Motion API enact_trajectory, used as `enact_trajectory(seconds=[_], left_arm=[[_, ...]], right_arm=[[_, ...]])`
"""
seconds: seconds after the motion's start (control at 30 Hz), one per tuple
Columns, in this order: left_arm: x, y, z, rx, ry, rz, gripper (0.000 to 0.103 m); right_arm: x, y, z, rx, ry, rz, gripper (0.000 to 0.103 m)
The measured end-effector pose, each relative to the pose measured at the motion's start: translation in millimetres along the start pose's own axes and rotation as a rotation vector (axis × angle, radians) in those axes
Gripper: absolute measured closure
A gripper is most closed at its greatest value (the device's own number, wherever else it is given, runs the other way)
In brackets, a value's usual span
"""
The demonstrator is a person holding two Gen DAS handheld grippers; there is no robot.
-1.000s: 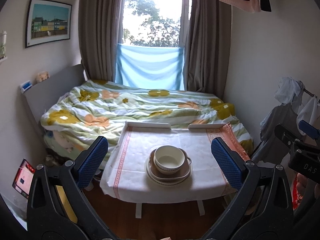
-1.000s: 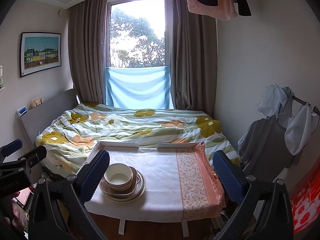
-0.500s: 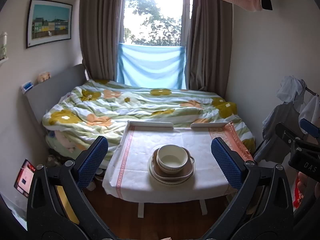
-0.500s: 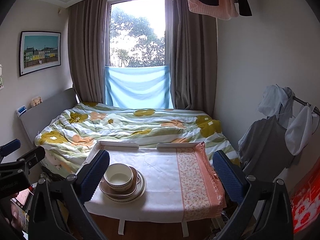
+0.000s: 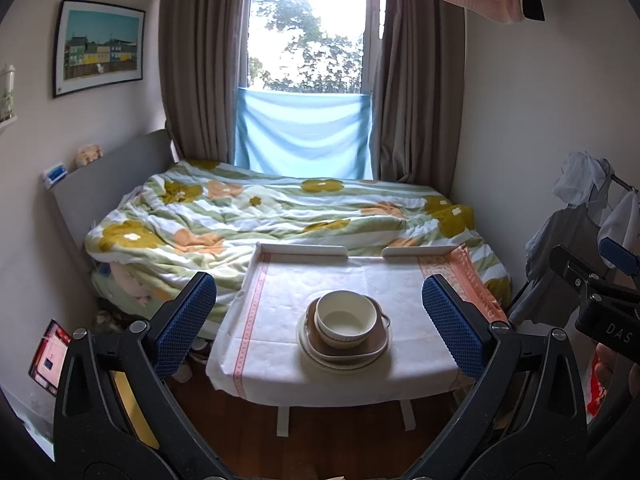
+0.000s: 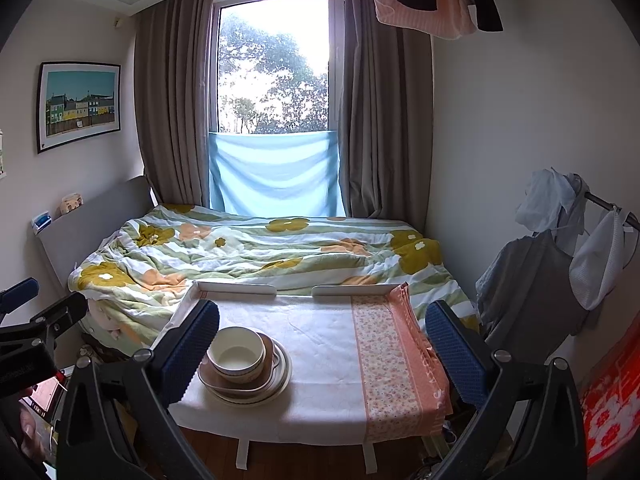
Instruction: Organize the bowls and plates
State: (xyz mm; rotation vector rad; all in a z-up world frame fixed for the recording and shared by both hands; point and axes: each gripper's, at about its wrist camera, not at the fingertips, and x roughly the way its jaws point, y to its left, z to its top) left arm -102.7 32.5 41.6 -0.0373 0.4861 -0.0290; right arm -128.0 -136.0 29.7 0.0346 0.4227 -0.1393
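Left wrist view: the left gripper (image 5: 319, 320) has its jaws spread wide and empty, well short of the surface (image 5: 404, 284). A cream bowl (image 5: 346, 318) sits nested on a brown dish (image 5: 376, 348) and a pale plate (image 5: 308, 350) near the front edge.

Right wrist view: the right gripper (image 6: 322, 354) is likewise wide open, holding nothing; the stack sits toward the cloth's left side. Best practice would be to lift the bowl (image 6: 237, 354) first, gripping its rim squarely.
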Motion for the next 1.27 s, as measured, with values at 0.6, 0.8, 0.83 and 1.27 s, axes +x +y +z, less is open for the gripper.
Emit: enact_trajectory(seconds=[0.6, 0.8, 0.83, 1.27], left_arm=[[1.3, 5.9, 2.6, 0.007, -0.006, 0.019, 0.000], [2.9, 6.8, 1.7, 0.010, -0.011, 0.033, 0.000], [3.3, 7.5, 1.7, 0.007, -0.013, 0.035, 0.000], [1.4, 6.6, -0.1, 0.030, -0.047, 0.080, 0.000]], right_arm=[[2.3, -3.9, -2.5, -0.002, 0.004, -0.005, 0.000], [3.8, -4.6, -2.3, -0.001, 0.002, -0.003, 0.000], [3.9, -4.7, -2.4, -0.002, 0.002, -0.002, 0.000], [7.9, 0.5, 5.2, -0.001, 0.003, 0.008, 0.000]])
